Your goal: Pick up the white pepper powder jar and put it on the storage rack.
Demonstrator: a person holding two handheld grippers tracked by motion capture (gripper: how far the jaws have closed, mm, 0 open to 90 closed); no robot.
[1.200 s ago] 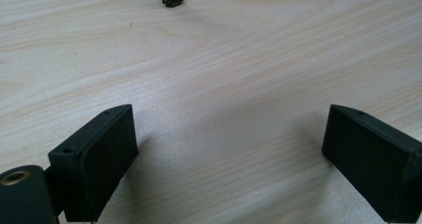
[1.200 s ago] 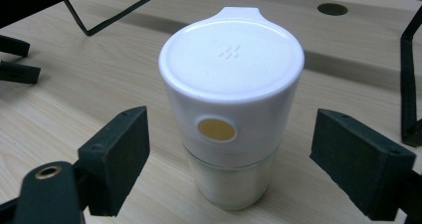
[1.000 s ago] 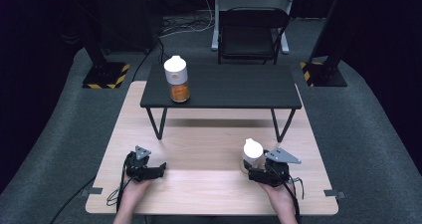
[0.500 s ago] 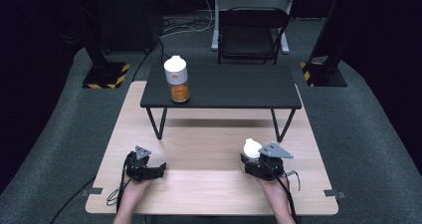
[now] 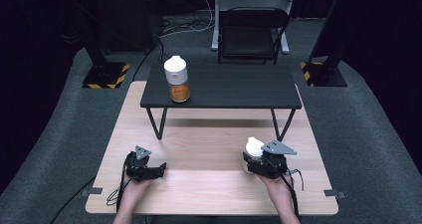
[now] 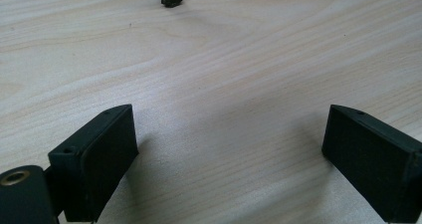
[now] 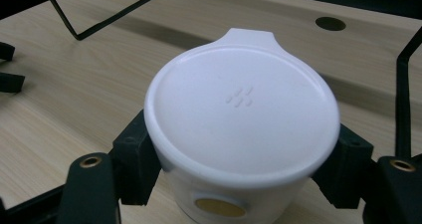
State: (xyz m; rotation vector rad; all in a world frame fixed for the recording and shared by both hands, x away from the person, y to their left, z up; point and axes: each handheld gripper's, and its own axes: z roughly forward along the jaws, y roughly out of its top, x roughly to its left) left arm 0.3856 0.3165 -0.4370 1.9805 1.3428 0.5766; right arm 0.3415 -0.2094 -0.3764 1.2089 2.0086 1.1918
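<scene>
Two jaws of the right gripper (image 7: 239, 184) pinch the white-lidded jar (image 7: 242, 117); the left gripper (image 6: 239, 149) rests spread wide on the counter (image 6: 224, 59).

A recording studio: black drapes (image 5: 45, 25), grey carpet (image 5: 363, 134) (hazard-striped stand bases (image 5: 105, 77))

The white-lidded container (image 7: 242, 134) stands upright on the light wooden surface (image 5: 209, 154), near the person's right side. Its lid is round, slightly domed, with a small tab at the far edge and a cluster of small raised marks at the centre. The body below is white, with a yellow-brown oval patch low on the near side.
</scene>
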